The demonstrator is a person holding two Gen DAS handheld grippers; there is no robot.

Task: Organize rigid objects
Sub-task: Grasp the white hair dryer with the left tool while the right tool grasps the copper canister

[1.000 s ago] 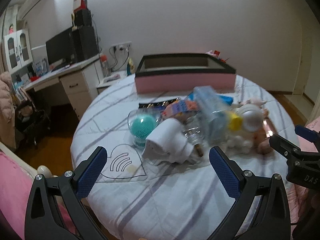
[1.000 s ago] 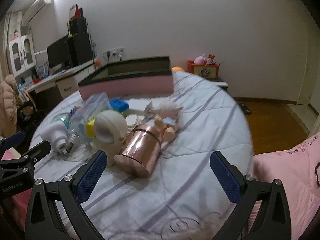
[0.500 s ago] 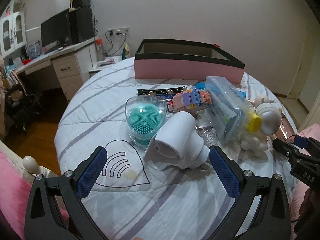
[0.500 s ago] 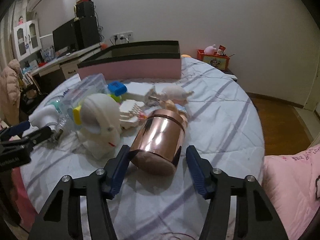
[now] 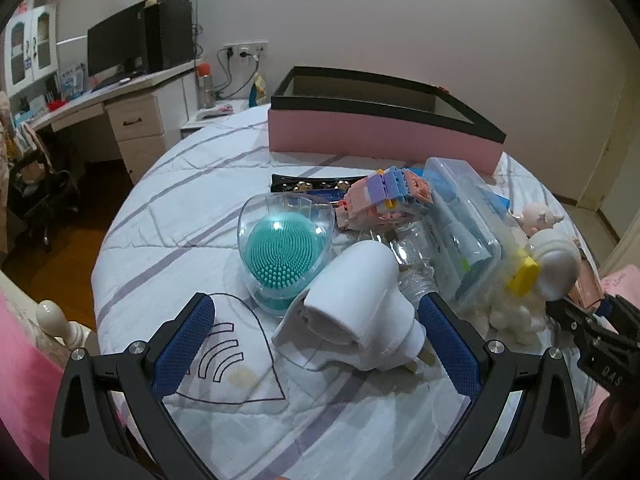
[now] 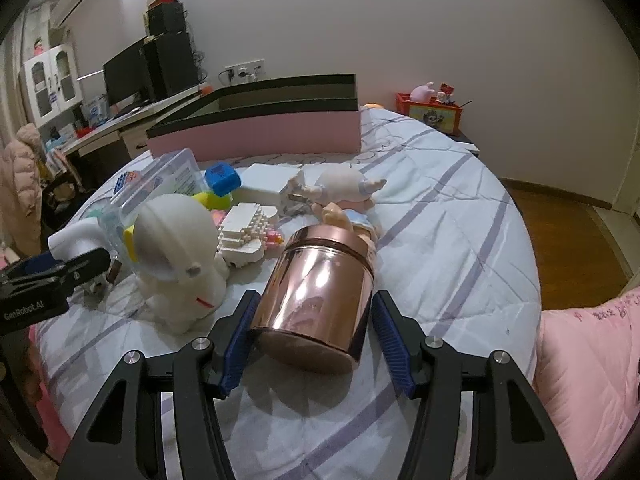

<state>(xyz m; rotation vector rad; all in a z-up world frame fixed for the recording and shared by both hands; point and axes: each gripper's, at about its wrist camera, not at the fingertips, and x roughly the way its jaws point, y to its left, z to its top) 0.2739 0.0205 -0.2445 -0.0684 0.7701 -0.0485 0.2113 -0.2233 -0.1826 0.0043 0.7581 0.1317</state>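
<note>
clear: bedspread (image 6: 460,208) right | blocked: astronaut figure (image 6: 172,248) left

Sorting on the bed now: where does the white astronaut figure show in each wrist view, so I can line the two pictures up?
Left wrist: the white astronaut figure sits at the right edge, behind the clear plastic box, just above the right gripper's tips.
Right wrist: the figure stands left of centre, beside the copper canister.
Shared landmark: the pink storage box at the far side of the bed.
</note>
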